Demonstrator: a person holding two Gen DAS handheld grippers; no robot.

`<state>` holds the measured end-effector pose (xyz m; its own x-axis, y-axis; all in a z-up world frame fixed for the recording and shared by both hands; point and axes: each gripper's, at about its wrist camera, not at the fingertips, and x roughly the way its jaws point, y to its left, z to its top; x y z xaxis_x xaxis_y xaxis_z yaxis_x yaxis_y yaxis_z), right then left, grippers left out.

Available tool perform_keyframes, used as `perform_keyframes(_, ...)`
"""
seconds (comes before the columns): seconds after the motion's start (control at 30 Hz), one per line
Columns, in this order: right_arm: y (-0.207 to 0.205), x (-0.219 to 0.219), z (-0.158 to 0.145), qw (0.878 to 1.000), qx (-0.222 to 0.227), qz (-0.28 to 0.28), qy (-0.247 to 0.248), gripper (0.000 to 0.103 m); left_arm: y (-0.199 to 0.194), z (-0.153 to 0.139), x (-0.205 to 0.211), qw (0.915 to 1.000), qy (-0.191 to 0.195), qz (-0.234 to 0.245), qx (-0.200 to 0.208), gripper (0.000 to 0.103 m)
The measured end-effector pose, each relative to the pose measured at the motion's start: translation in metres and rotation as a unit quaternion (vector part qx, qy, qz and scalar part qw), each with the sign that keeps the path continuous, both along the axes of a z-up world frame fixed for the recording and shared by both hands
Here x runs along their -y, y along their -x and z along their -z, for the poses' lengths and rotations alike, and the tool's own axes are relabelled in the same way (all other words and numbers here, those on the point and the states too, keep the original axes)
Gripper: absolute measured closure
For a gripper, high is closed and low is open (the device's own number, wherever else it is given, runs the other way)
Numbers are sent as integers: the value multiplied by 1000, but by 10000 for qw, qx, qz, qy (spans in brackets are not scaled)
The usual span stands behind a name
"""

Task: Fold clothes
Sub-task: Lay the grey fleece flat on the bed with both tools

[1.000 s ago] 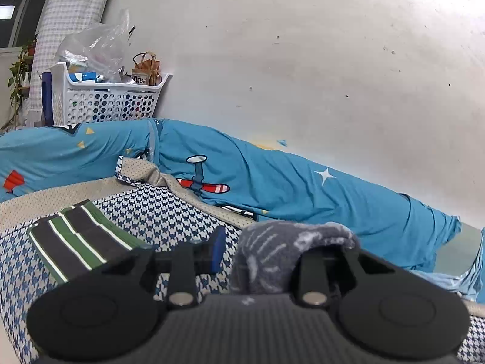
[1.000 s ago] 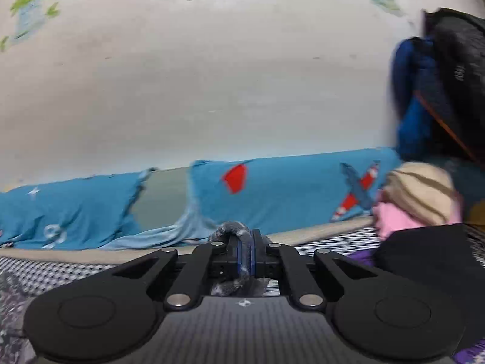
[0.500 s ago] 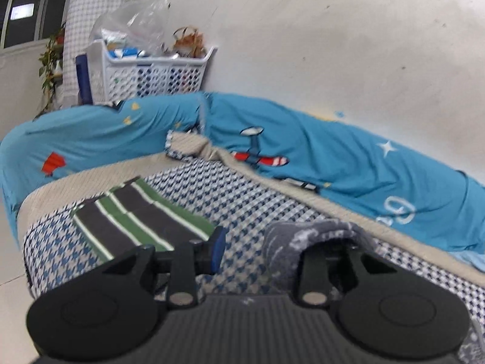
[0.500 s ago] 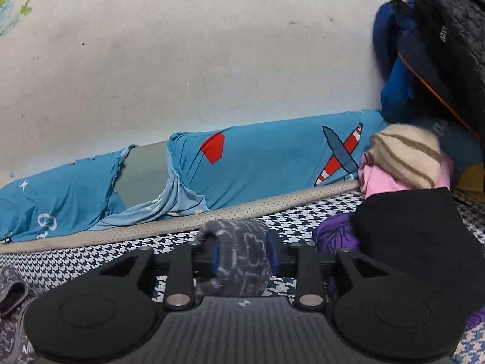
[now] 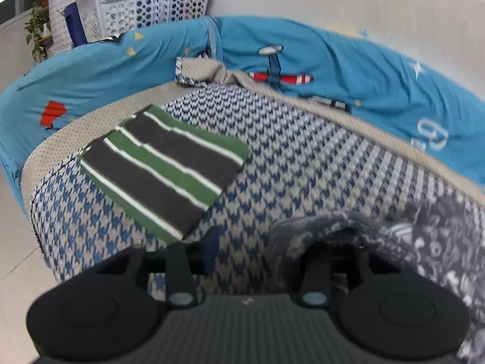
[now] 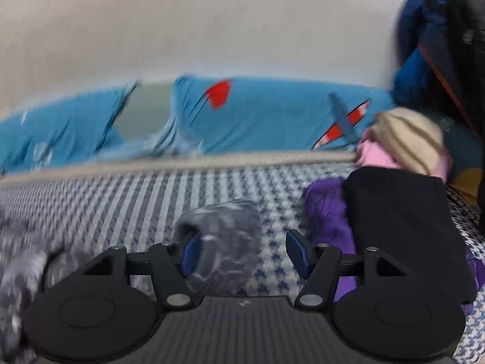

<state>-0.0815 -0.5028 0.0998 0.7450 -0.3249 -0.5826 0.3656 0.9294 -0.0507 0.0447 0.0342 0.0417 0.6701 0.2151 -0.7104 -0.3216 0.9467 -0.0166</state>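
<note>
At the bottom of the right wrist view, the right gripper (image 6: pixel 242 254) is standing with its blue pads well apart; its jaws have just been opening, and a soft grey patterned garment (image 6: pixel 224 236) is bunching between them, brushing the left pad but clear of the other, so it is being let go onto the blue-and-white houndstooth bed cover (image 6: pixel 151 194).

In the lower part of the left wrist view, the left gripper (image 5: pixel 251 257) is likewise parting, its jaws having just been opening; the same grey garment (image 5: pixel 424 242) is draping over its right finger and spreading toward the lower right, with nothing pinched between the pads (the cloth is hanging on one finger only).

Farther up, left of centre, a green, dark grey and white striped garment (image 5: pixel 163 166) is lying folded flat: one piece looks finished. At the right of the right wrist view a pile of black, purple, pink and beige clothes (image 6: pixel 394 206) is waiting, apparently unfolded. Judging by this, the grey piece is just being laid out, and most of the folding is remaining.
</note>
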Motion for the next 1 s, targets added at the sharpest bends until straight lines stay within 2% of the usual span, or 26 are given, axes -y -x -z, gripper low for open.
perform_keyframes(0.1,7,-1,4,9997,-213,-155,5,39,4,4,-5,9997,-78,4,-227,35)
perform_keyframes(0.13,11,-2,6,9994,-292,-161,-7,38,5,6,-8,9994,-69,-81,-333,18)
perform_keyframes(0.17,15,-1,7,9993,-353,-114,-28,38,6,7,-12,9989,-51,-163,-428,12)
perform_keyframes(0.23,26,4,7,9994,-327,46,-115,38,11,8,-19,9988,120,-223,-420,12)
perform_keyframes(0.3,39,10,0,9993,-3,156,-329,38,21,3,-22,9993,200,-226,-235,12)
perform_keyframes(0.4,51,18,-10,9947,571,49,-859,38,39,-12,-17,9995,208,-86,203,12)
perform_keyframes(0.47,51,19,-10,9906,688,-113,-1175,38,48,-19,-10,9995,68,56,288,8)
perform_keyframes(0.53,46,14,-9,9885,659,-320,-1325,38,54,-20,-8,9997,-75,13,220,5)
perform_keyframes(0.6,41,5,-8,9879,623,-565,-1300,38,56,-15,-13,9999,-63,-125,86,5)
perform_keyframes(0.7,34,-13,-5,9845,654,-981,-1297,38,51,-5,-17,9997,29,43,-232,4)
perform_keyframes(0.9,18,-60,-2,9691,782,-1797,-1500,38,56,5,-26,9988,317,234,-288,4)
perform_keyframes(1.0,10,-87,0,9630,763,-2141,-1446,43,62,8,-28,9978,438,400,-289,3)
